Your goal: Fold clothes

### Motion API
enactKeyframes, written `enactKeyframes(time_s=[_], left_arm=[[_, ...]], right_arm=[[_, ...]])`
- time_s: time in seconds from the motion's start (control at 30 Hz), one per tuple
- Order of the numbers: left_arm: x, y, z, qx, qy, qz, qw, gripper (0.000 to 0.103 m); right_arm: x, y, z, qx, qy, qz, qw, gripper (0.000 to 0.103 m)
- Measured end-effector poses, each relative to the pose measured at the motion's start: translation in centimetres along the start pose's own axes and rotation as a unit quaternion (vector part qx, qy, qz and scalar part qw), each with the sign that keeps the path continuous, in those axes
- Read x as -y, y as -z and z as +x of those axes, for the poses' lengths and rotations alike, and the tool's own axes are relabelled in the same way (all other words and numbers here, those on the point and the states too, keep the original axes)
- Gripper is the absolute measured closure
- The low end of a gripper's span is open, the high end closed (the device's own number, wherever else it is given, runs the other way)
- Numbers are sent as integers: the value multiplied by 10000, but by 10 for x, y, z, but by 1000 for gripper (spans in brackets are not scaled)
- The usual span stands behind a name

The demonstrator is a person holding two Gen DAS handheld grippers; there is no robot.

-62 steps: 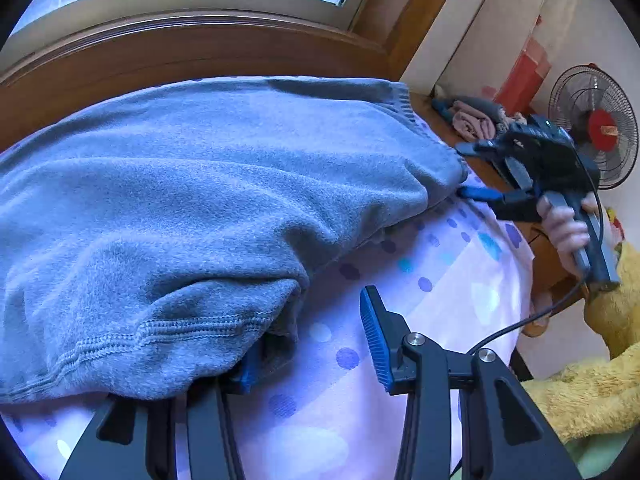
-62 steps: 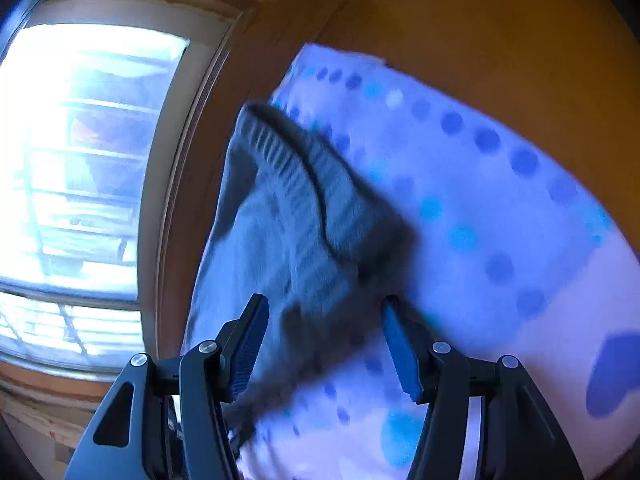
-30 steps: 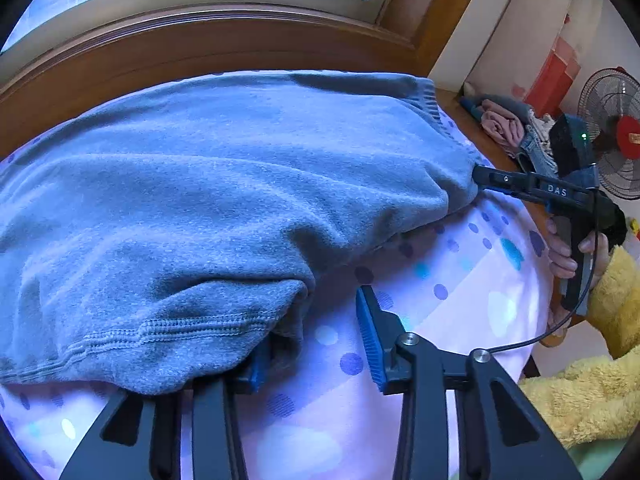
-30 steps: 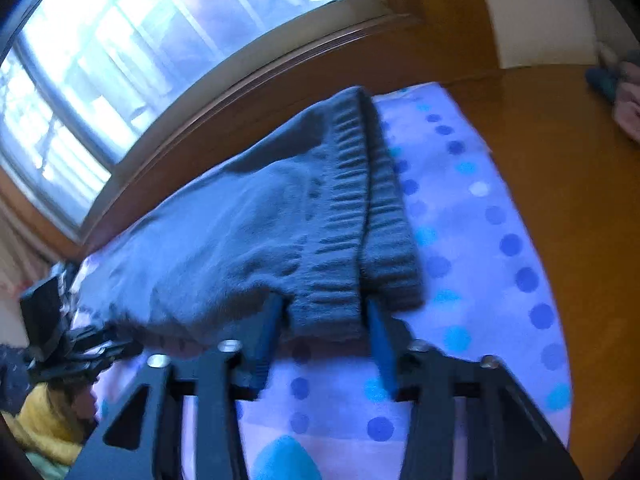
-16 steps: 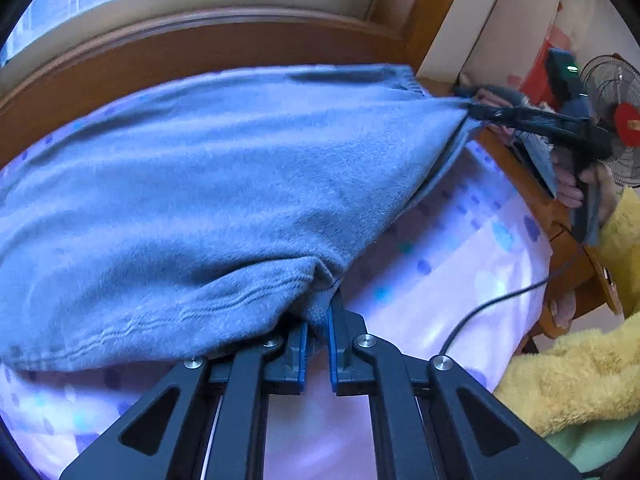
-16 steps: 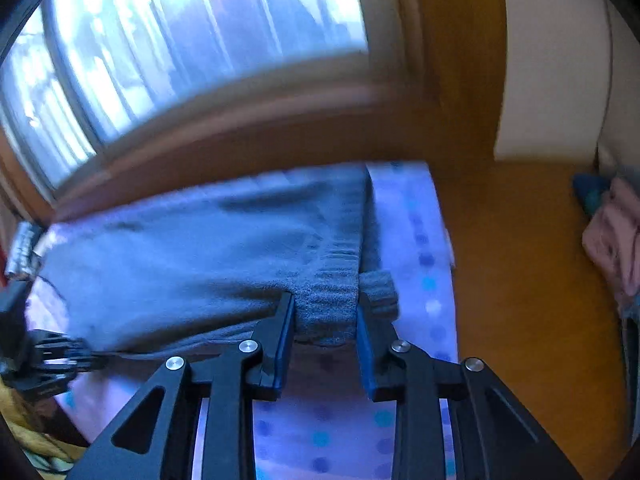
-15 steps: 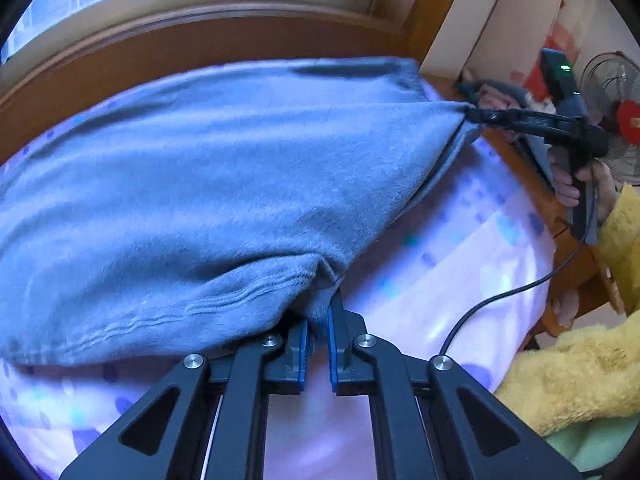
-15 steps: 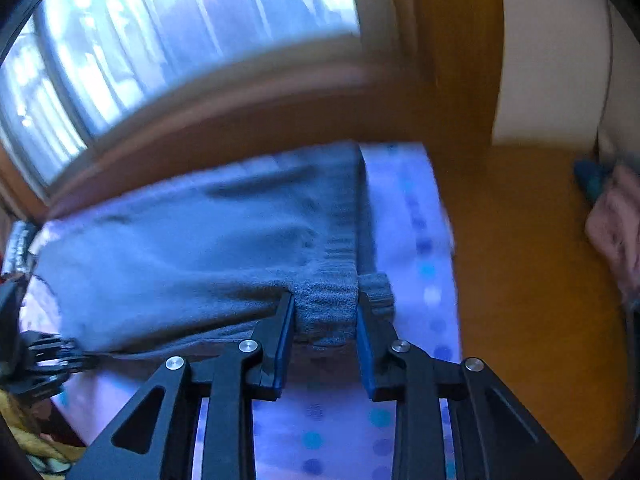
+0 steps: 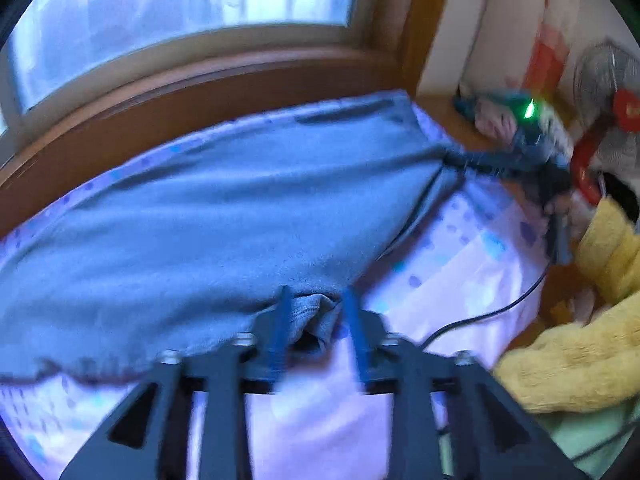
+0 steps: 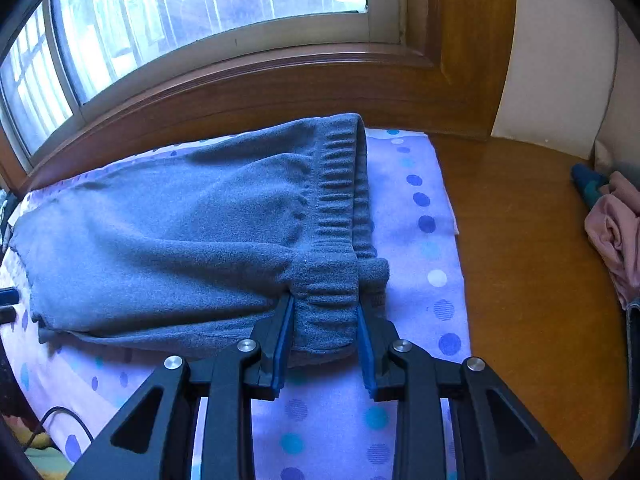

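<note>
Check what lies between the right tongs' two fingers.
Right wrist view: the ribbed waistband corner of the grey trousers fills the gap of the right tongs, both pads against the fabric.

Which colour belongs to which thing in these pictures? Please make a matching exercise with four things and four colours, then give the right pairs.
Things:
1. fleece trousers
2. spotted sheet
3. crumpled cloth at the right edge
4. fluffy sleeve

Colours:
A. yellow
B. pink
C. grey-blue
D. lilac with blue dots

Pairs: 1-C, 2-D, 3-B, 4-A
</note>
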State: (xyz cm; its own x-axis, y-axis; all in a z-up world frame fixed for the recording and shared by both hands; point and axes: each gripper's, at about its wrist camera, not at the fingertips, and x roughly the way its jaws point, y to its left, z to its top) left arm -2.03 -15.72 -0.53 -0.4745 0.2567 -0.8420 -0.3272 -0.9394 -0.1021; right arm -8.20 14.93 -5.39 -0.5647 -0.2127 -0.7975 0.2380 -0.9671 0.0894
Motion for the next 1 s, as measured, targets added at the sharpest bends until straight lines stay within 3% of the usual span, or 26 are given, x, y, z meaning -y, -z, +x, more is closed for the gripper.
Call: enactKeyframes(time_s=[0.07,0.13,0.23,0.37,0.5,0.6,0.7,0.83,0.93,0.97,1.0], left_arm=[[6,0,25,-360,-325,319,9983,66],[9,3,32,-468,-368,398,9974,66],[12,7,40,-615,-413,482,9961,81],[4,18,36,-641,-206,99,9977,83],[2,21,37,-612,-154,-73,9980,83],[6,25,36,-573,-184,-65,9982,83],[6,27,36,-502,-151,-182,9985,83],[7,27,37,-476,-182,-214,9985,82],[7,28,36,-481,-200,-220,9984,81],[8,28,36,-483,-214,-219,9984,81],[9,28,36,-485,-228,-218,9983,81]], right_arm=[[1,0,1,-11,-34,7,10000,73],[0,-1,0,-15,-32,-5,10000,73],[0,-2,-1,25,26,38,10000,73],[5,-3,-4,145,-39,332,9993,73],[7,-4,-2,-69,-122,239,9996,73],[23,-15,-29,-20,-533,538,9971,66],[40,-37,-55,405,-403,785,9953,48],[35,-77,-27,367,-481,684,9958,48],[14,-95,26,-55,-296,350,9989,51],[5,-97,43,-158,8,135,9998,74],[-2,-98,59,-241,341,-55,9991,74]])
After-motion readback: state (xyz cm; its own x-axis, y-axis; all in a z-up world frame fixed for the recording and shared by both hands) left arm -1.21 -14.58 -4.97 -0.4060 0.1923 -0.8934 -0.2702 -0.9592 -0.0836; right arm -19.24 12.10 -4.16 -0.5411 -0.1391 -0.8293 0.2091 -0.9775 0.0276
